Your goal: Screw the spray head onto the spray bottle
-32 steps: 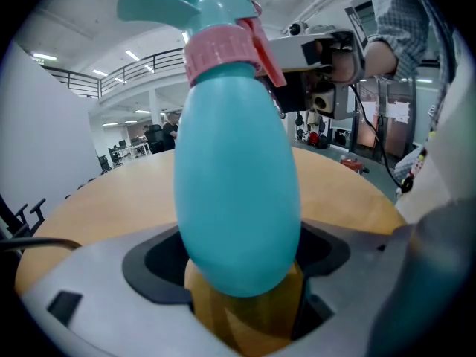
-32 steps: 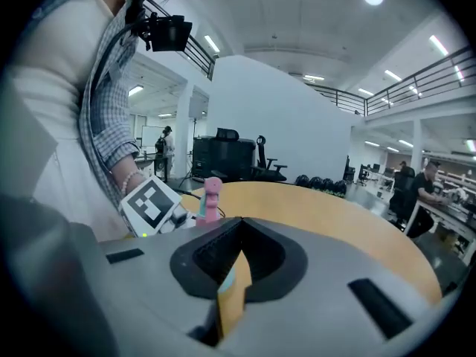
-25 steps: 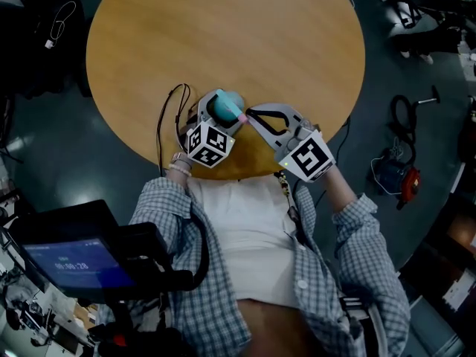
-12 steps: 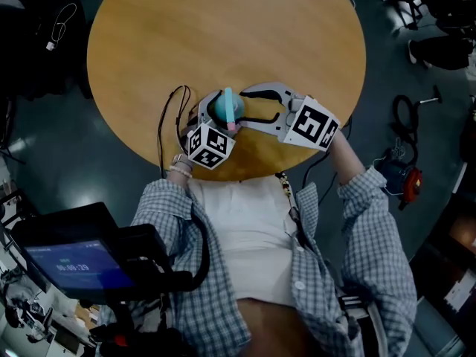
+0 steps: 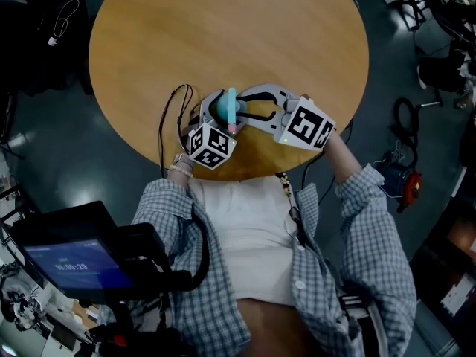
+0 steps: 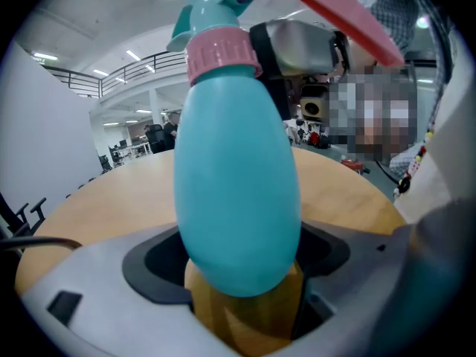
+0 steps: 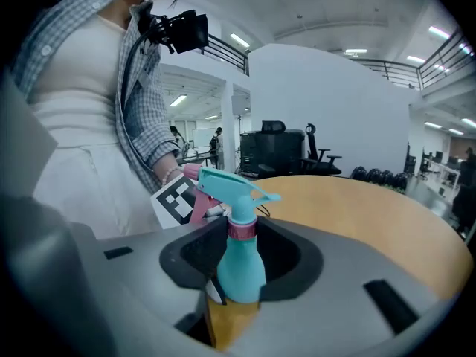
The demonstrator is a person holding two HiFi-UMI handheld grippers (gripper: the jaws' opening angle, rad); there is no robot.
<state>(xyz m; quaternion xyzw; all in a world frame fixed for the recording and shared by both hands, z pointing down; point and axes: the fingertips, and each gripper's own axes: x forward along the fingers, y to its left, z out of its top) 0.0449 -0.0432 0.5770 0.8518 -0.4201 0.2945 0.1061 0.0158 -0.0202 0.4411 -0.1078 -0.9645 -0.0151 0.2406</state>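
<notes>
Looks steeply down on a round wooden table ringed by dark floor. Close to the rim at 6 o'clock, upright, a teal plastic spray bottle. Gripped round its bulging lower body by the left gripper, reaching in from 7 o'clock, black pads pressed to both flanks; no telling whether resting on the wood or raised off it. Opaque walls, so no telling whether full or empty. Already seated on the neck, the spray head: teal nozzle aimed toward 12 o'clock, pink trigger slanting back toward 6 o'clock, ribbed pink collar at the joint with the bottle. Met from 3 o'clock by the right gripper: jaws just now closing, standing about half open, pads set against opposite sides of that collar, neck between them. Behind each set of jaws, a white cube with black square markers, the left one at 7 o'clock of the bottle, the right one out at 3 o'clock. On the wood at 9 o'clock of the bottle, a looping black cable. Beyond the rim at 6 o'clock, a torso in a white top and an open checked shirt, both forearms stretched toward the grippers.
</notes>
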